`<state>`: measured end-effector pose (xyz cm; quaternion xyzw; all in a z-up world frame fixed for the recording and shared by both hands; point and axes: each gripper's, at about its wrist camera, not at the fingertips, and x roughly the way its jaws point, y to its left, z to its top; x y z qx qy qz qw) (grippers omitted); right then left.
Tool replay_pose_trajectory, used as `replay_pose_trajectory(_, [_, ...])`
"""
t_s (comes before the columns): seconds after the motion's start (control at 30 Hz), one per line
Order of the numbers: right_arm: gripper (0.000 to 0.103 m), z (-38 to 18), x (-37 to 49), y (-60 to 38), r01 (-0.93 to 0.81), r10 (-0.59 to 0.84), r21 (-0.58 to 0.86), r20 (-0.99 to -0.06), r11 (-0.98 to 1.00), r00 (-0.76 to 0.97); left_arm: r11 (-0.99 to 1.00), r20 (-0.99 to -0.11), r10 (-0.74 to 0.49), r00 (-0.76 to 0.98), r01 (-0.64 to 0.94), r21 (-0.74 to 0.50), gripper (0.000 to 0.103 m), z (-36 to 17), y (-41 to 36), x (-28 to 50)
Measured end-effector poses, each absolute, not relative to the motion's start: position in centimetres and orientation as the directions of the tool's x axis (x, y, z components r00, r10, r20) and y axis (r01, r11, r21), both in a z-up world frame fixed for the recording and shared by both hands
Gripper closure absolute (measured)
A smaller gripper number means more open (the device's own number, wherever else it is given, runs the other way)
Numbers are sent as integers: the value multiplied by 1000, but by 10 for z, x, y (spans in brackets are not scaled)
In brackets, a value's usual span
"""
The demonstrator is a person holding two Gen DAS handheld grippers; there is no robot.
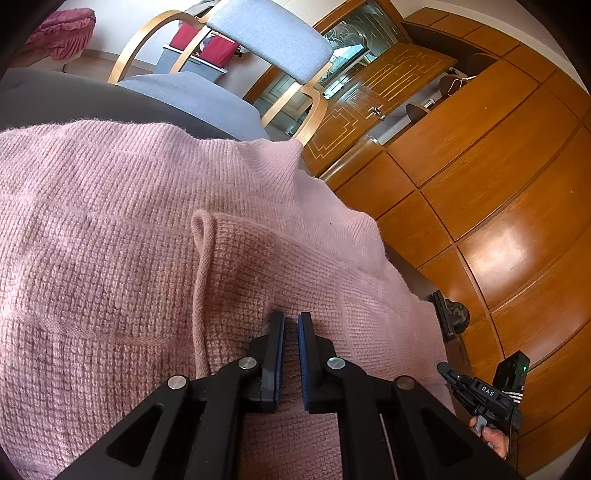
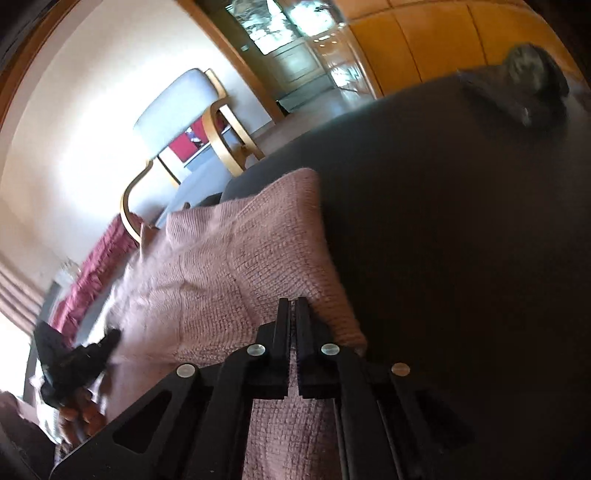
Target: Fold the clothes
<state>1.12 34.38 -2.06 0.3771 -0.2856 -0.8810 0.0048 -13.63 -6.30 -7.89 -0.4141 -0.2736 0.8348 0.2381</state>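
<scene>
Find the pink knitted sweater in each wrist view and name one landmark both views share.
Left wrist view: the pink sweater fills the left and centre, under the left gripper.
Right wrist view: the sweater runs from the centre down to the bottom edge, under the right gripper.
Shared landmark: the grey-backed wooden chair, beyond the sweater in both.

Counts – one pink sweater (image 1: 147, 221); one chair (image 1: 269, 40); two grippers (image 1: 291, 321).

We see a grey-cushioned wooden chair (image 1: 269, 37) beyond the dark table (image 2: 461, 221); glossy wooden cabinets (image 1: 498, 177) to the right; a red frilled cloth (image 1: 62, 33) far left.
</scene>
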Motion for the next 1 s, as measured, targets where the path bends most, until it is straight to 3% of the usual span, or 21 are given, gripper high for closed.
replay_pose_trajectory(0.03, [97,-15,11,340,-212,-210,497,-663,-841,-719,-737,-561,624,-544,-171,-654,97,-79,-63,-136])
replay_pose_trajectory(0.2, [94,13,-19,293,-65,-273,453,-639,-889,-720,-734,-559,626,-543,-169,-658,97,-79,-64,-136])
replay_pose_trajectory(0.4, [84,16,-71,212,133,-345,346,-677,-929,-651,-731,-557,628,-544,-168,-661,97,-79,-63,-136])
replay_pose_trajectory(0.57, [84,-6,-84,202,89,-227,227,-705,-970,-672,-721,-548,637,-542,-166,-673,97,-80,-64,-136])
replay_pose_trajectory(0.67, [84,-9,-82,215,58,-240,277,-687,-959,-686,-718,-542,632,-554,-156,-679,97,-77,-67,-135])
replay_pose_trajectory(0.73, [84,-9,-82,220,52,-253,300,-684,-952,-684,-734,-543,602,-586,-139,-665,86,-71,-72,-131])
replay_pose_trajectory(0.83, [82,-11,-85,219,55,-261,309,-681,-950,-684,-769,-559,541,-629,-100,-631,85,-59,-92,-120])
replay_pose_trajectory(1.0, [64,-12,-92,207,93,-285,306,-676,-948,-680,-785,-559,448,-698,-8,-619,84,-46,-155,-96])
